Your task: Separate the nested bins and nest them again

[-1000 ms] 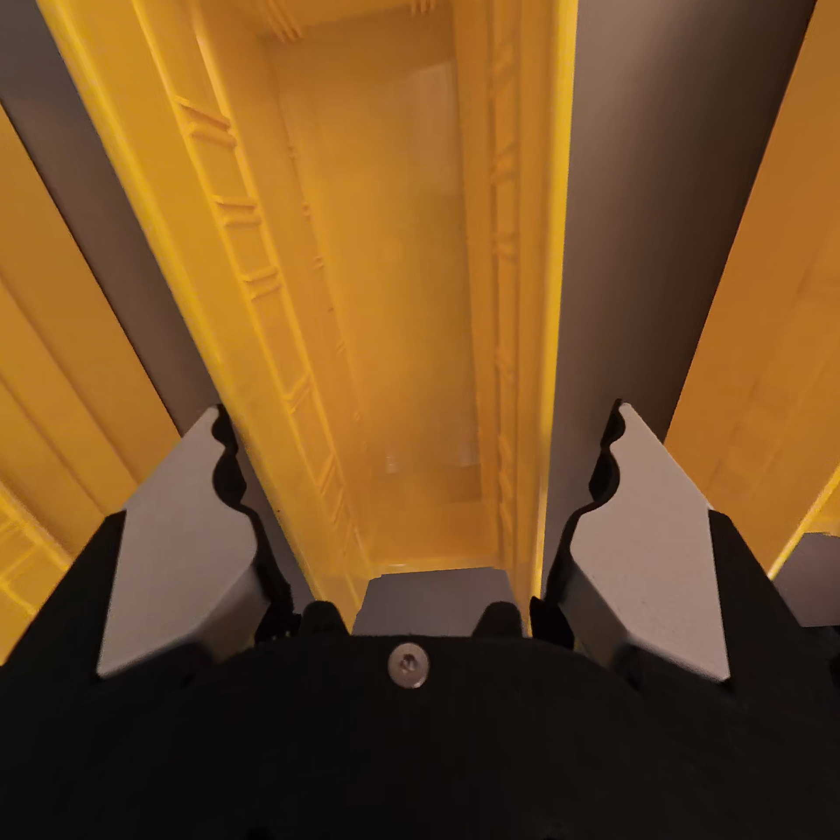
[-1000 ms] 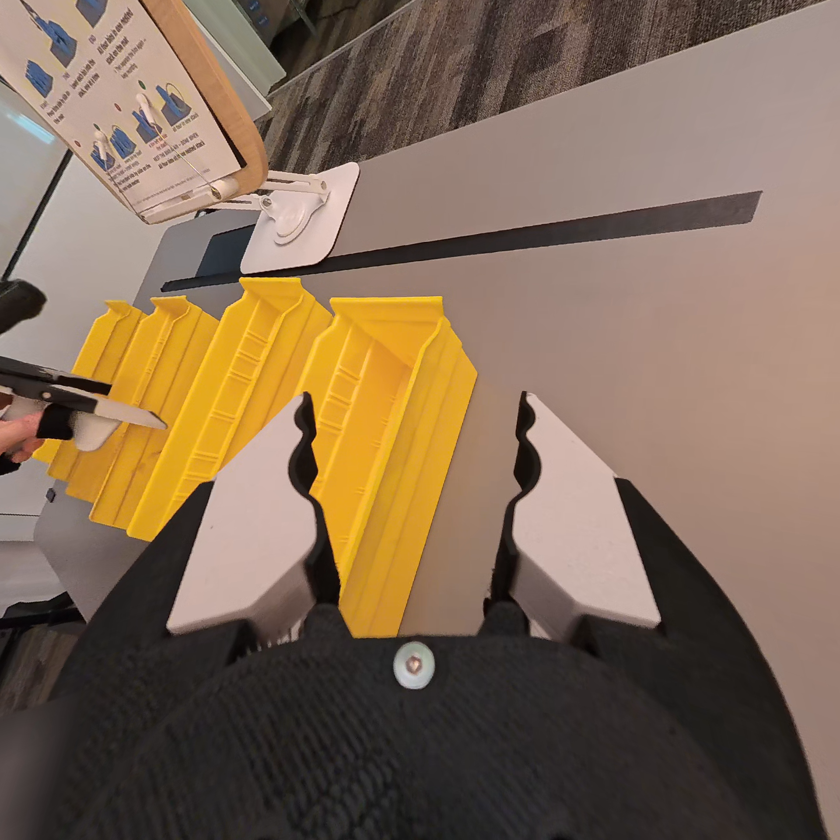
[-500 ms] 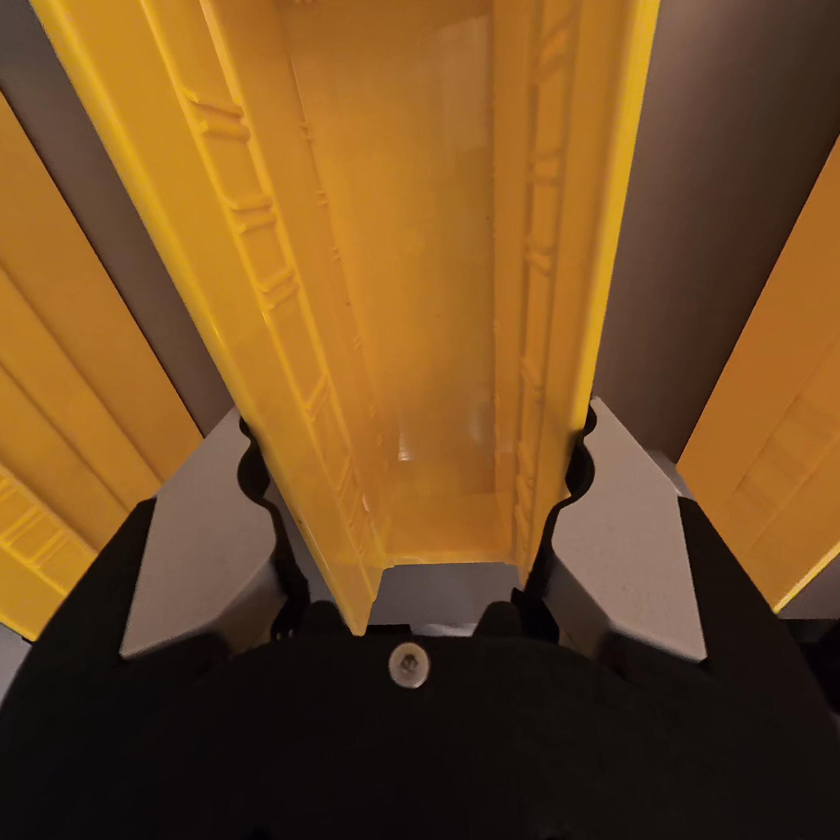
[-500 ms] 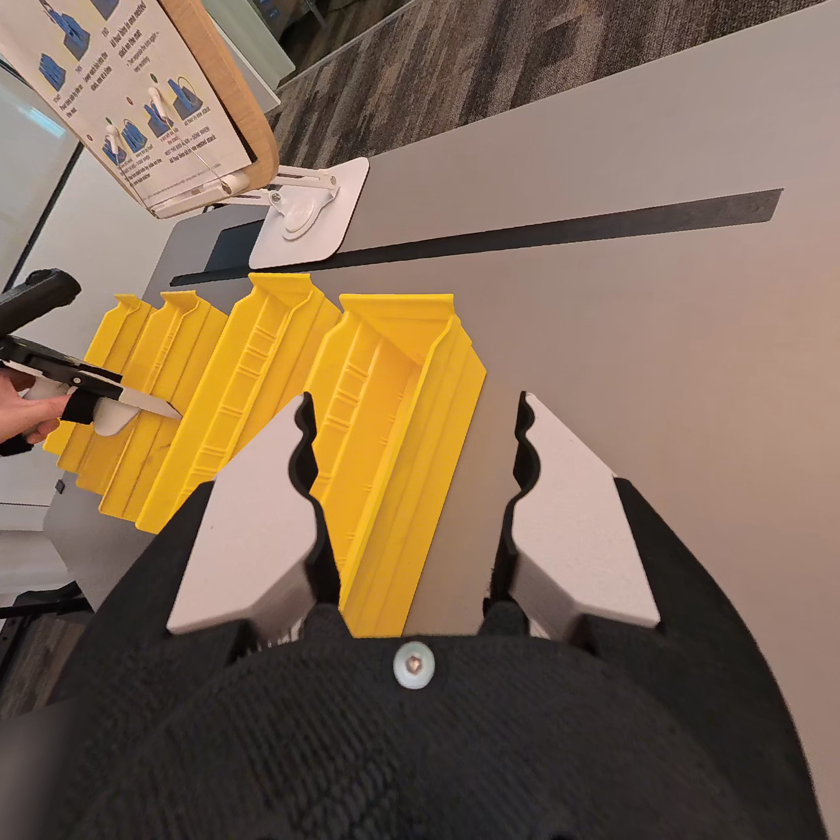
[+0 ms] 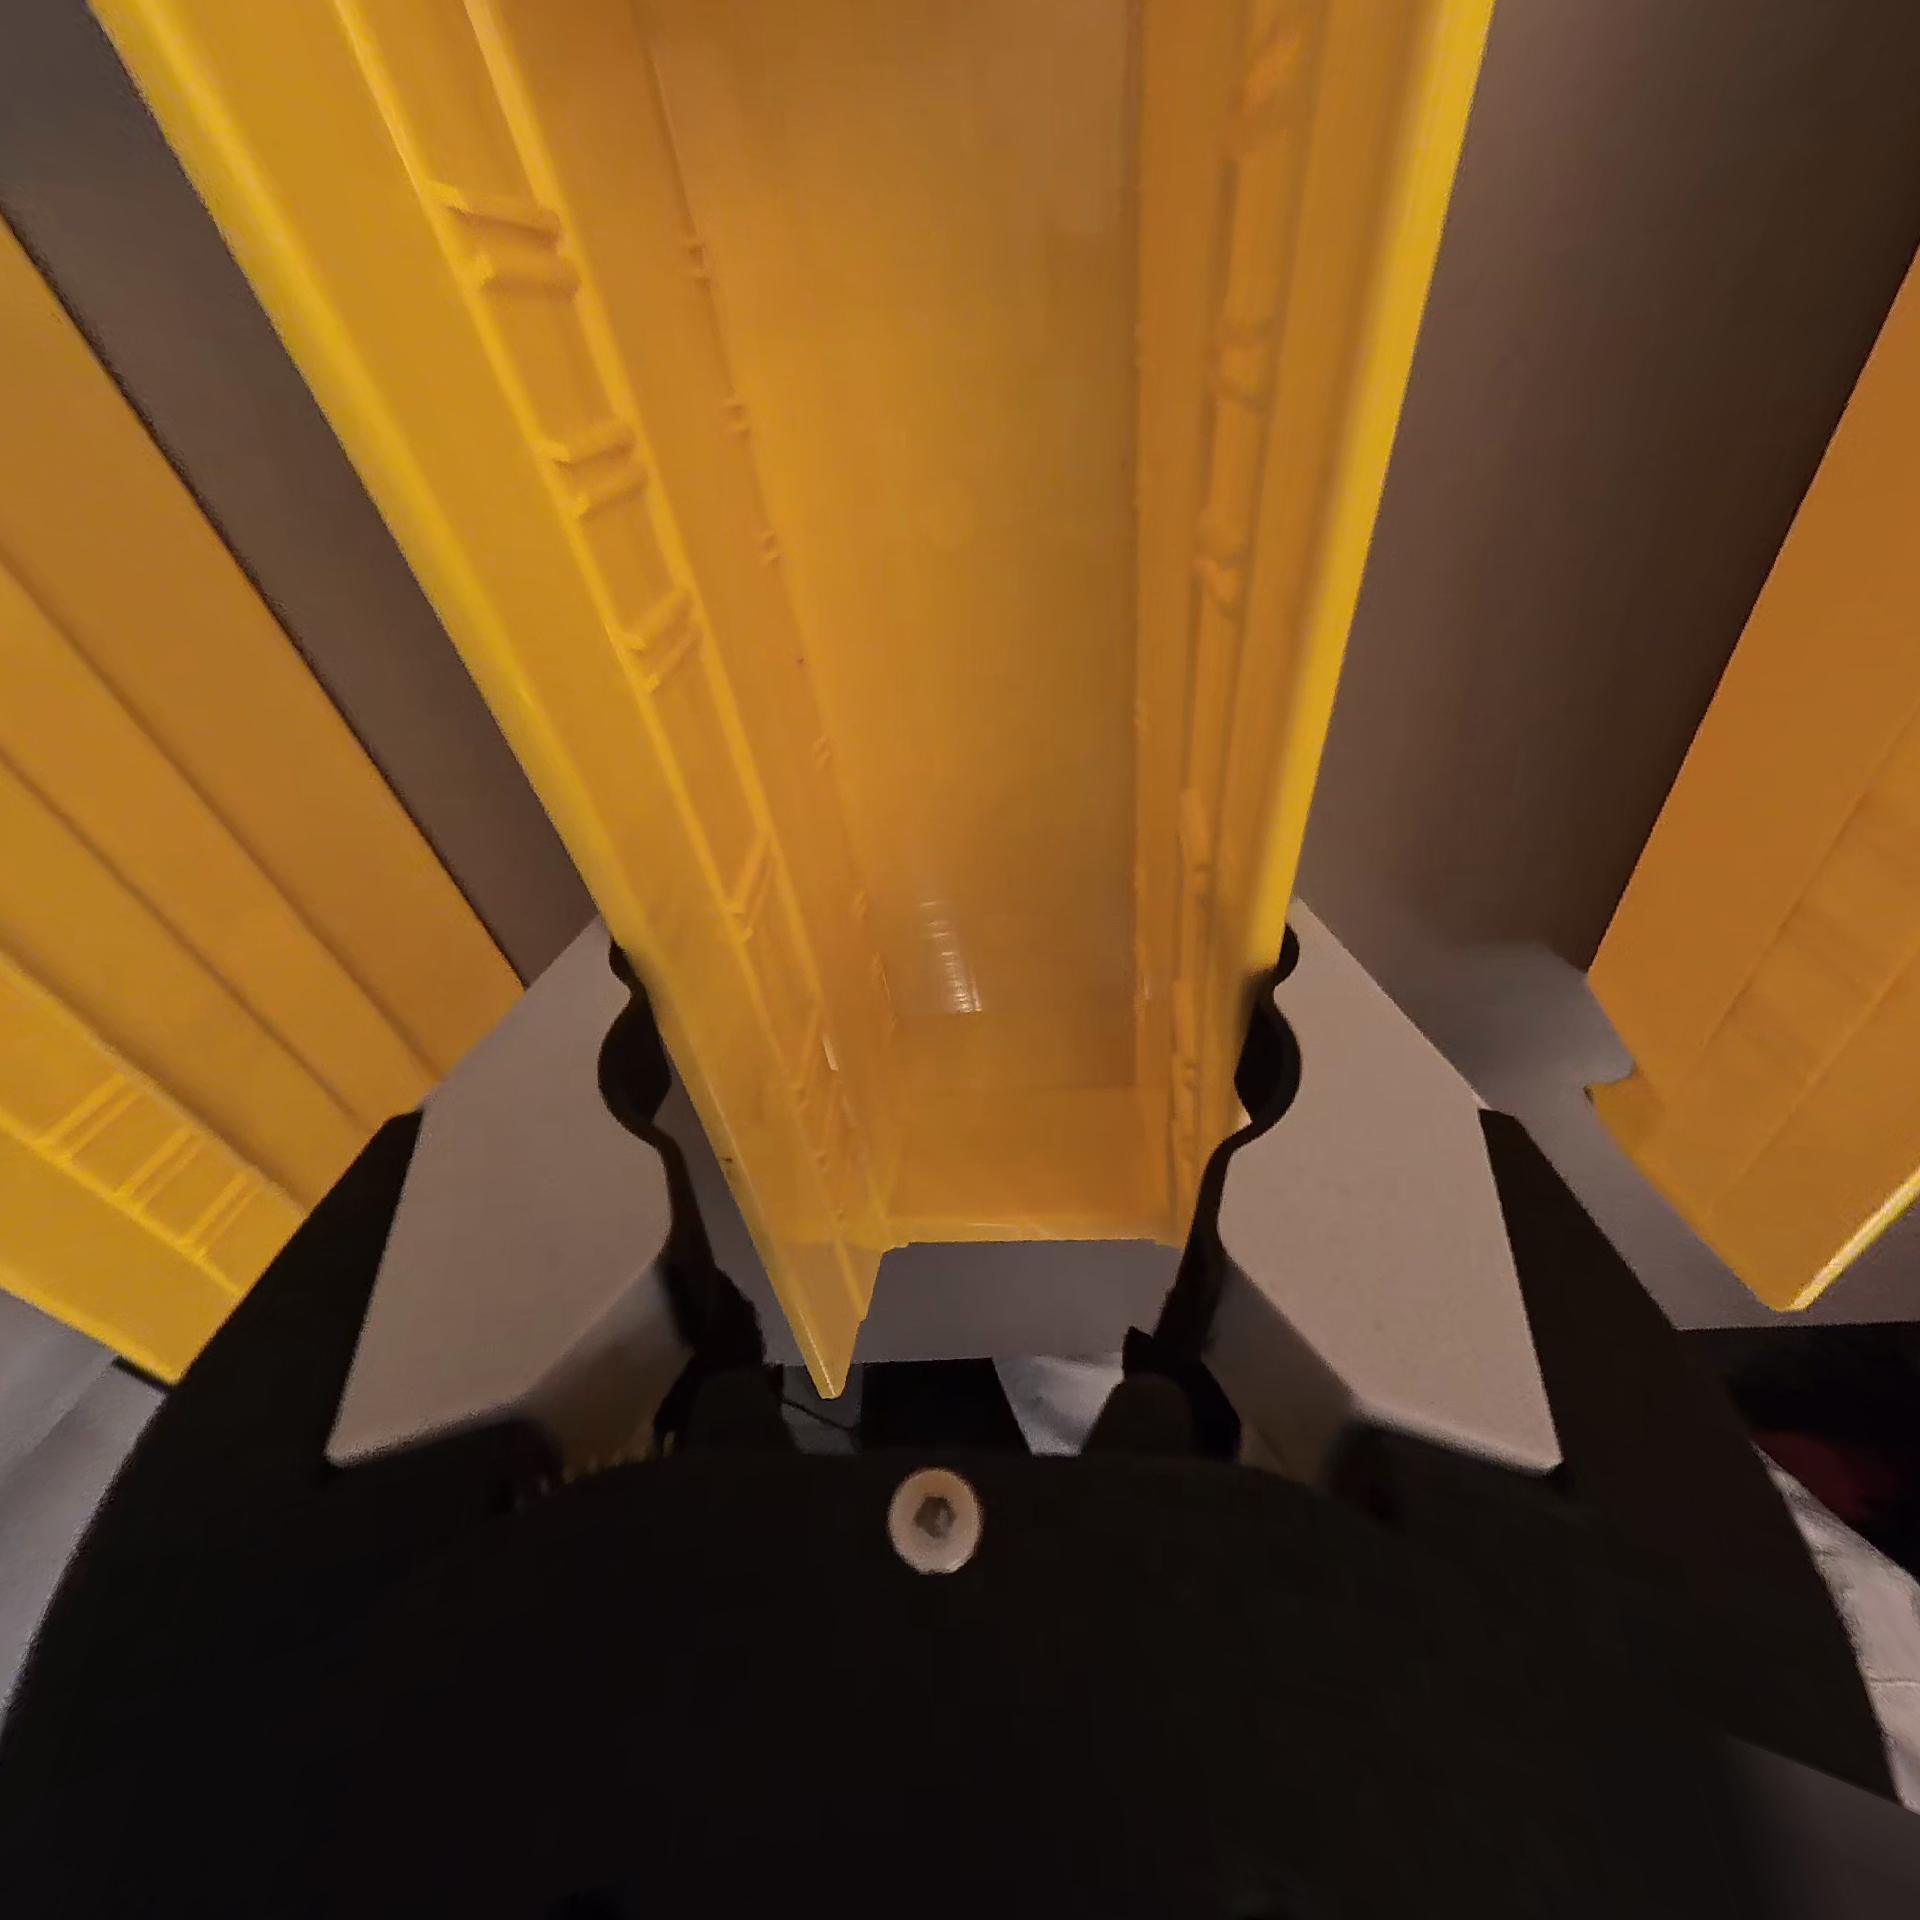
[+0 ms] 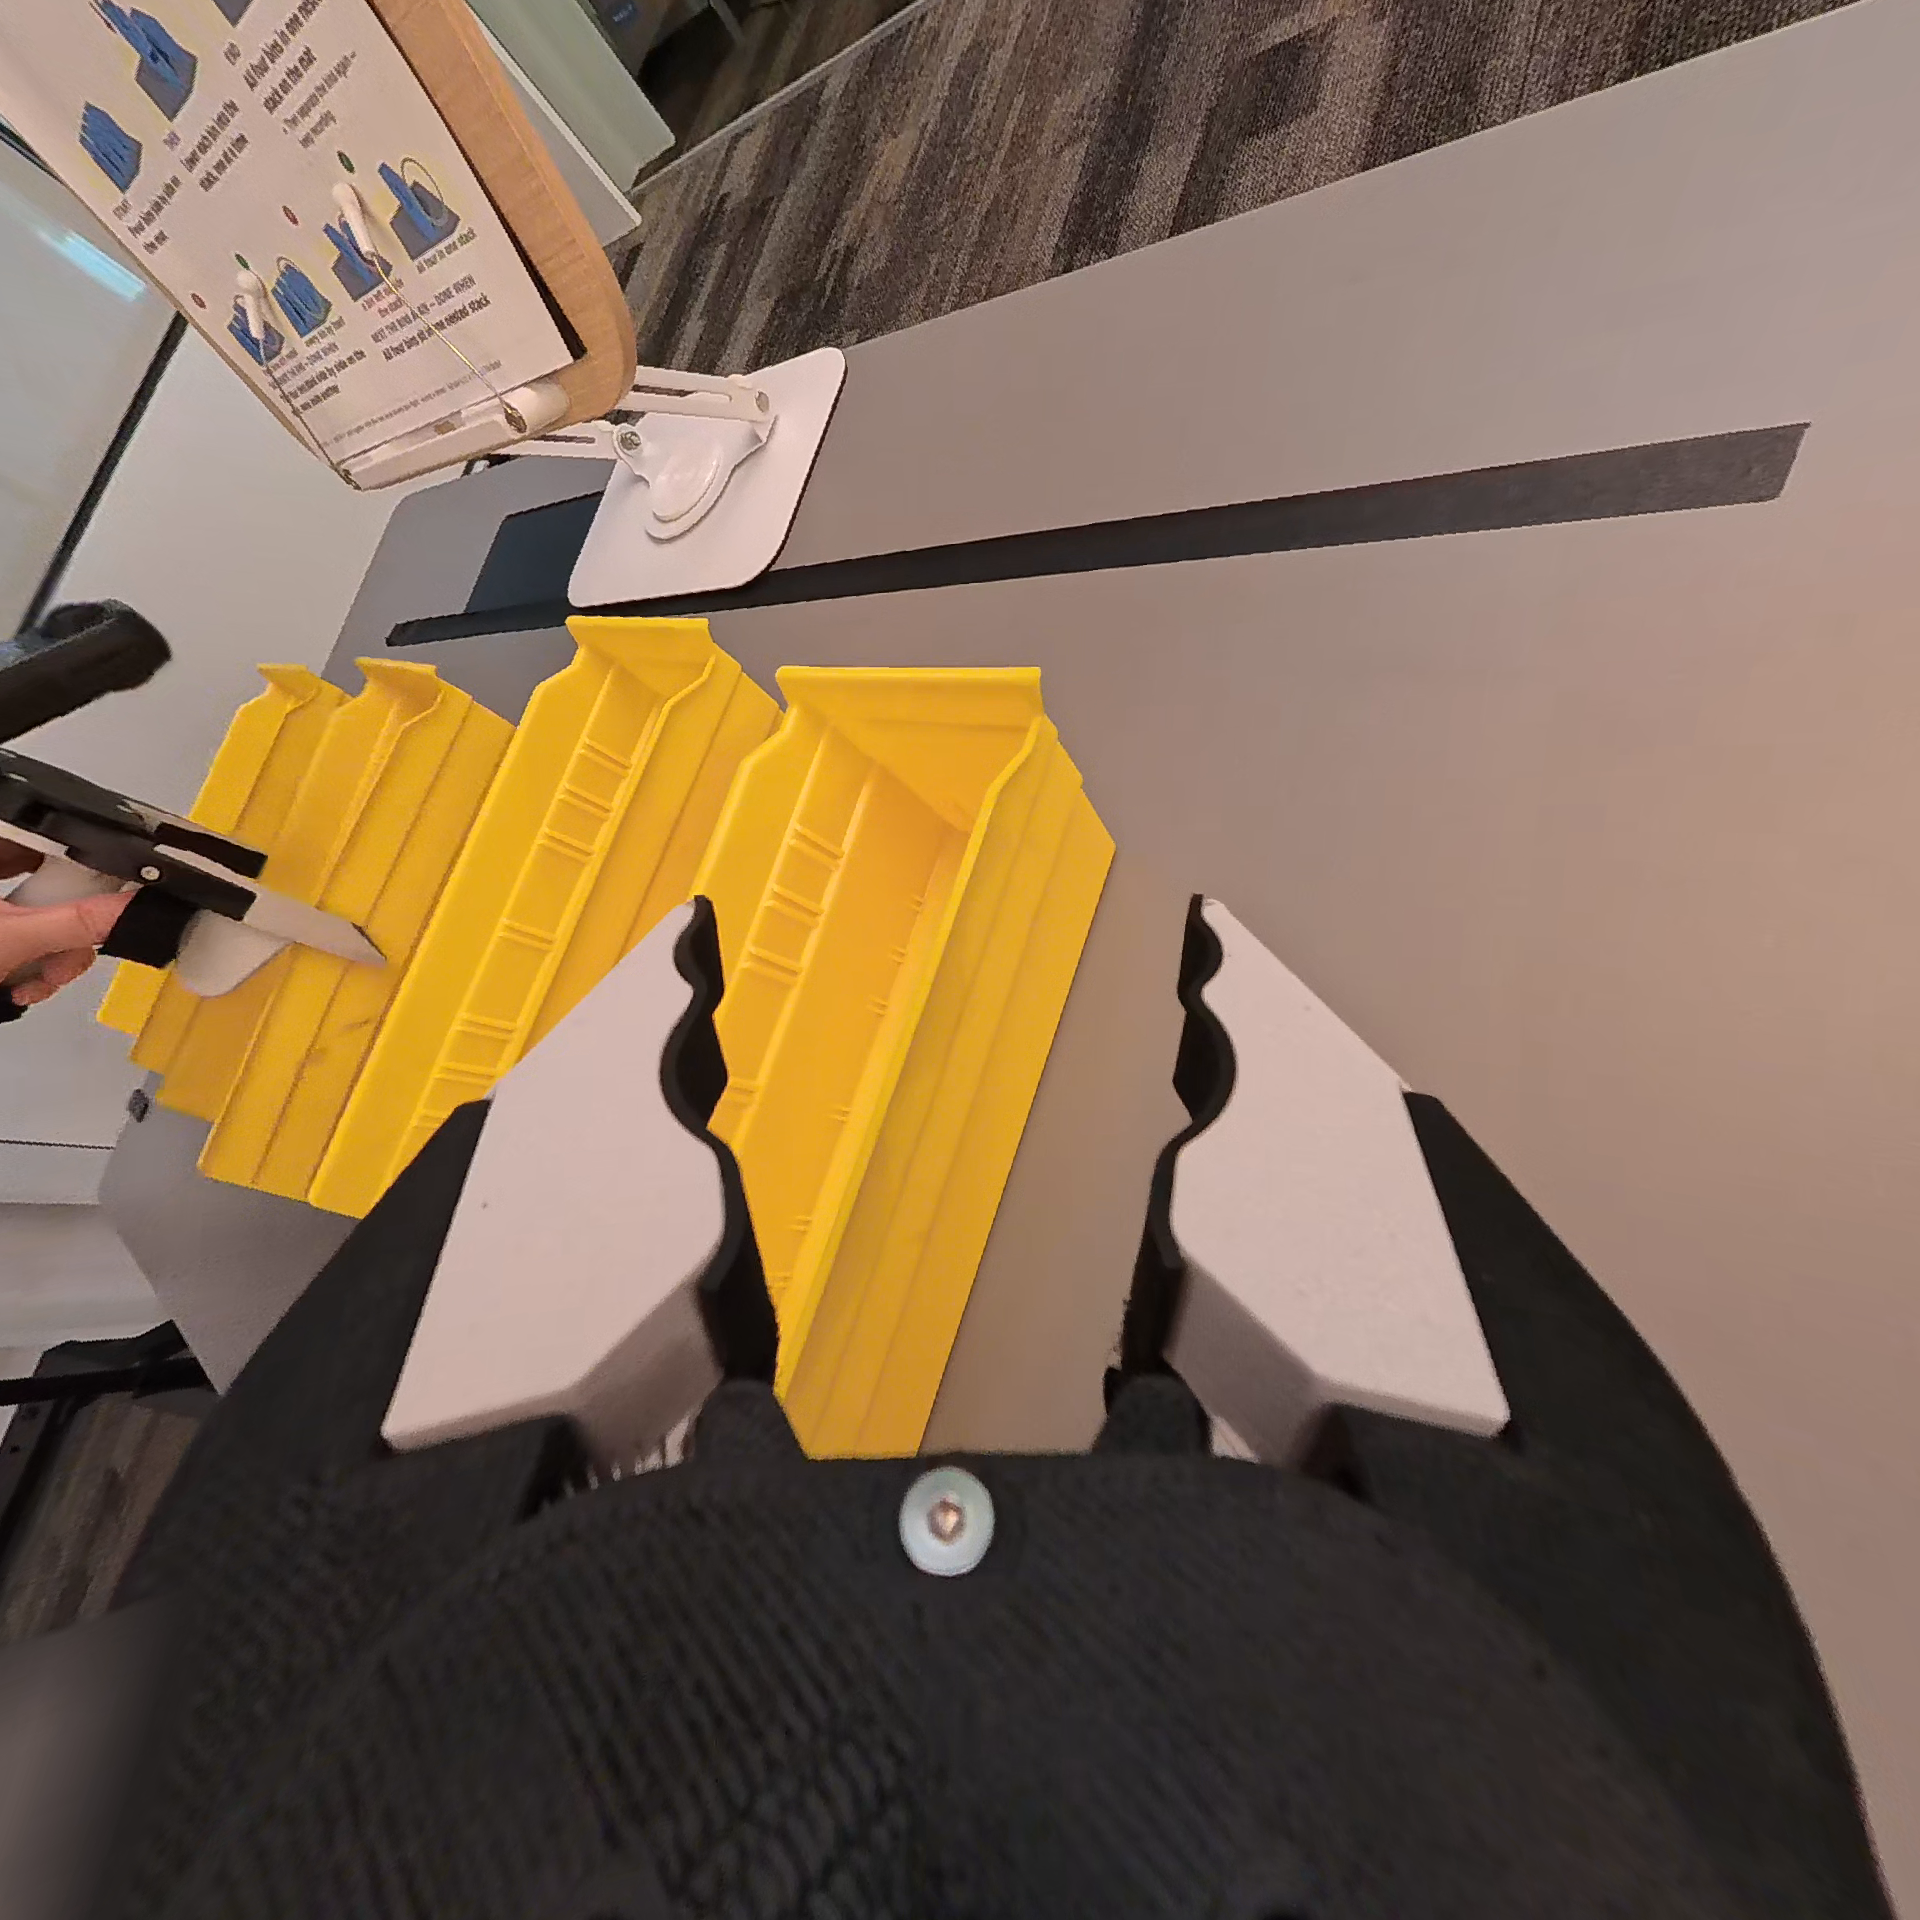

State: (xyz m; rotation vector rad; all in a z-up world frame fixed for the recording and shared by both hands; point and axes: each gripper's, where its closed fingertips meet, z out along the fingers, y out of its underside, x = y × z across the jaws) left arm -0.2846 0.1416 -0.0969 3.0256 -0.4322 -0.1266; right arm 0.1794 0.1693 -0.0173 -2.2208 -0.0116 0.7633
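Four yellow bins (image 6: 914,935) sit side by side on the surface (all empty), left gripper (image 5: 951,997) pinching one bin (image 5: 966,623) by its walls, right gripper (image 6: 951,997) spread wide above the nearest.

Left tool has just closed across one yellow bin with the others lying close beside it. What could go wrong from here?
1. The left tool grips only the near end of the long yellow bin, so its far end may droop on lifting.
2. The neighbouring bins lie close alongside and could get knocked.
3. The open right tool hovers over the rightmost bin.

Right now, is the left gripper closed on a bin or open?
Closed: the left gripper presses both pads against the walls of a yellow bin.
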